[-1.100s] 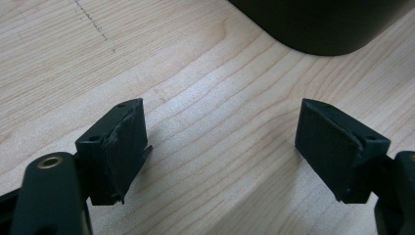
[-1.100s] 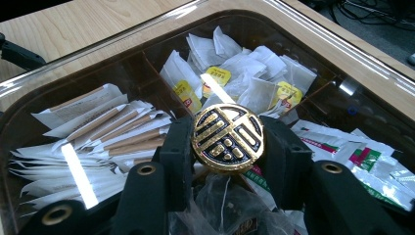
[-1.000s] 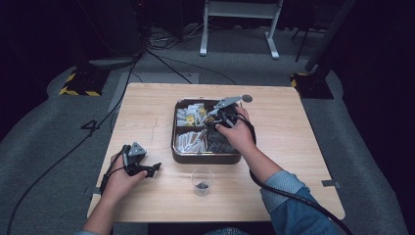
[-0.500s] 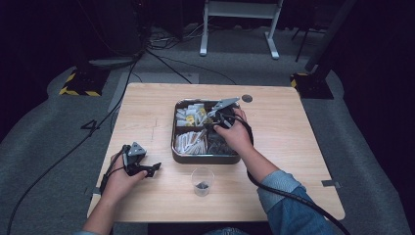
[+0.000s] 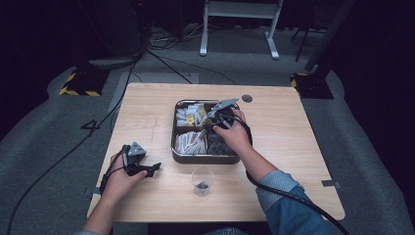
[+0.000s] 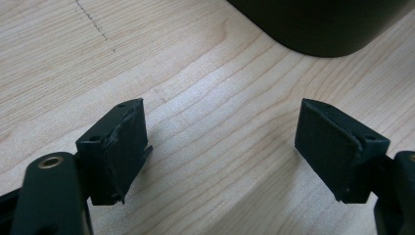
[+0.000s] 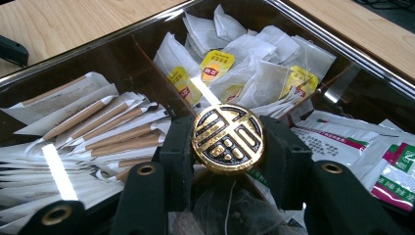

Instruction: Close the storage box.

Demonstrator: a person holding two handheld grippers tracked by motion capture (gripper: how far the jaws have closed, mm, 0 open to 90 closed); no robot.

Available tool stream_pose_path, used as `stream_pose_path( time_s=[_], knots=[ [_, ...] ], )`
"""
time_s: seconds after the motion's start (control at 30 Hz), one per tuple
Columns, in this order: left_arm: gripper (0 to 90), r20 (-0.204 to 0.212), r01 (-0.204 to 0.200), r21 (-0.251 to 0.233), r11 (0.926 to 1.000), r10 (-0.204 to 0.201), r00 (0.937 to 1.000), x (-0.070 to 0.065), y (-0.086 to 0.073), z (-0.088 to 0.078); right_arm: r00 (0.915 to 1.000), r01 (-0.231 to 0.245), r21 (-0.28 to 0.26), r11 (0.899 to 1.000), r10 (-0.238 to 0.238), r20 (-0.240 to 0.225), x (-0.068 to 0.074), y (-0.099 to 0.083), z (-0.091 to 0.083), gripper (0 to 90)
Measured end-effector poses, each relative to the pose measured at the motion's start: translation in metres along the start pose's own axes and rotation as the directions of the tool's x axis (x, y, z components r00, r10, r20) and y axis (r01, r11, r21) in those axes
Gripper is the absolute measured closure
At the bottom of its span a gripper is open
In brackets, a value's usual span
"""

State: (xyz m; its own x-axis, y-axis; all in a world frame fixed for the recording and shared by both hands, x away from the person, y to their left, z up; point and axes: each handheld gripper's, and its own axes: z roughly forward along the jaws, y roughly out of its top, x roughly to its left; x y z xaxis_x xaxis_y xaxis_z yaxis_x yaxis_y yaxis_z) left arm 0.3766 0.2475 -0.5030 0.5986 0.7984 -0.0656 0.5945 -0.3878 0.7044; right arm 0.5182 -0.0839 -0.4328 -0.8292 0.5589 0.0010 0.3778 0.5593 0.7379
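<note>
A dark metal compartment tray [image 5: 205,157] stands mid-table, its rim [image 7: 342,54] close in the right gripper view. My right gripper [image 5: 215,121] hangs over the tray's middle. Seen close, my right gripper [image 7: 226,147] is shut on a round gold knob [image 7: 227,139] with an embossed pattern. Bright streaks near the knob look like reflections off a clear lid, though I cannot be sure. My left gripper [image 5: 151,169] lies on the wood to the tray's left front. In its own view, my left gripper [image 6: 222,147] stands open with bare table between its pads.
Tea bags with yellow tags [image 7: 215,66] fill a back compartment, paper sticks [image 7: 98,132] the left one, and red-and-green sachets [image 7: 342,142] the right. A clear cup [image 5: 202,180] with something dark inside stands in front of the tray. The tray's corner [image 6: 318,24] looms ahead of the left gripper.
My right hand has drifted slightly left over the tray, still closed on the knob. The left hand has not moved.
</note>
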Motion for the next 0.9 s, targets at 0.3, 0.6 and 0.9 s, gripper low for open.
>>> stream_pose_path(
  time_s=[0.3,0.6,0.9],
  knots=[
    [20.3,0.004,0.006,-0.004,1.0000,-0.006,1.0000,0.0004,-0.0003,0.0001,0.9992,0.031,0.011,0.999,-0.031,0.025,-0.0003,0.0032,0.0035,58.7],
    [20.3,0.005,0.008,-0.005,1.0000,-0.008,1.0000,0.0005,-0.0003,0.0001,0.9994,0.026,0.006,1.000,-0.026,0.023,0.0004,0.0007,0.0044,58.7],
    [20.3,0.006,0.008,-0.006,1.0000,-0.008,0.9999,0.0006,-0.0003,0.0001,0.9994,0.017,0.006,1.000,-0.017,0.030,0.0013,0.0001,0.0040,58.7]
  ],
)
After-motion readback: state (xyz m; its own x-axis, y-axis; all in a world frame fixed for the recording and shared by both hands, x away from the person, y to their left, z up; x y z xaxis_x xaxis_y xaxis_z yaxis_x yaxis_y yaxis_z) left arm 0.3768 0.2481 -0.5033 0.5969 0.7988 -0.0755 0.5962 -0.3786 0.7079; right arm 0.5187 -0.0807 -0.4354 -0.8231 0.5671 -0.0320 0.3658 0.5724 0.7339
